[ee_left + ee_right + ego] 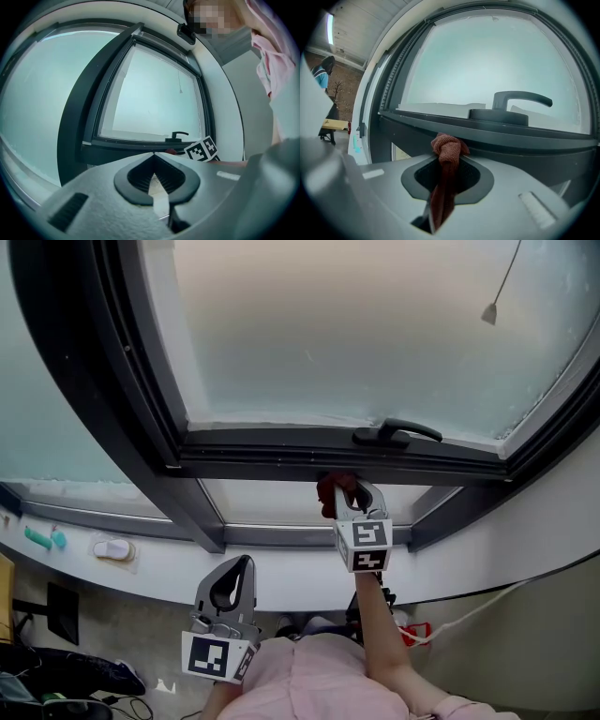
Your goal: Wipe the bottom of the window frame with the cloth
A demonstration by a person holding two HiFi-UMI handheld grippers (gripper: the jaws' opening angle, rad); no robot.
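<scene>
My right gripper (345,491) is shut on a rust-red cloth (447,152), whose bunched end (331,491) sits against the underside of the dark bottom rail of the window frame (281,457). The black window handle (397,433) lies just above and to the right of it. The rail (497,136) fills the right gripper view right behind the cloth. My left gripper (232,585) hangs lower down, near the person's chest, jaws shut with nothing between them. In the left gripper view its closed jaws (153,161) point toward the window, with the right gripper's marker cube (203,150) beyond.
A white curved sill (281,577) runs below the frame, with a teal object (44,538) and a small white item (112,548) at its left. A pull cord weight (489,313) hangs at upper right. A white cable (469,615) trails at lower right.
</scene>
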